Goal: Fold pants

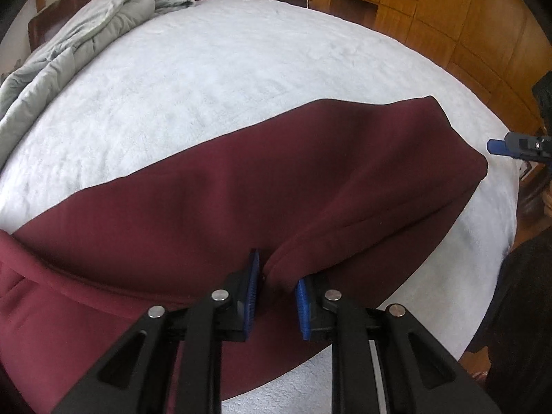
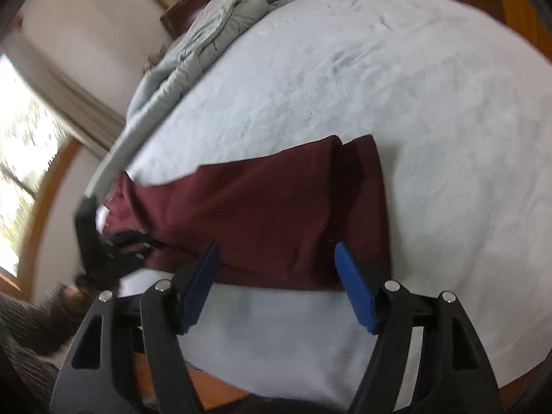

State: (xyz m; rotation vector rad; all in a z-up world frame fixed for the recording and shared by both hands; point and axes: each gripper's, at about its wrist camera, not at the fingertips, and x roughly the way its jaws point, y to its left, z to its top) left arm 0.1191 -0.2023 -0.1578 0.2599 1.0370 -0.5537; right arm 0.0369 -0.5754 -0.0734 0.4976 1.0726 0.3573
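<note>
Two layers at least of maroon pants [image 1: 241,186] lie folded across the near part of the bed [image 1: 224,79], on its pale cover. My left tongs [image 1: 277,289] are closed to a narrow gap on a raised ridge of the cloth at the near edge. My right tongs [image 2: 276,269] stand wide, nothing between the pads, poised above the other near edge. The fabric reads as thick knit: soft, limp, of moderate weight, not slippery, not fragile. I judge it will sag and drag wherever unsupported. Best hold, in my judgement, is at the doubled edges or corners, pinching all layers together. A grey quilt [image 1: 79,38] lies well apart.
</note>
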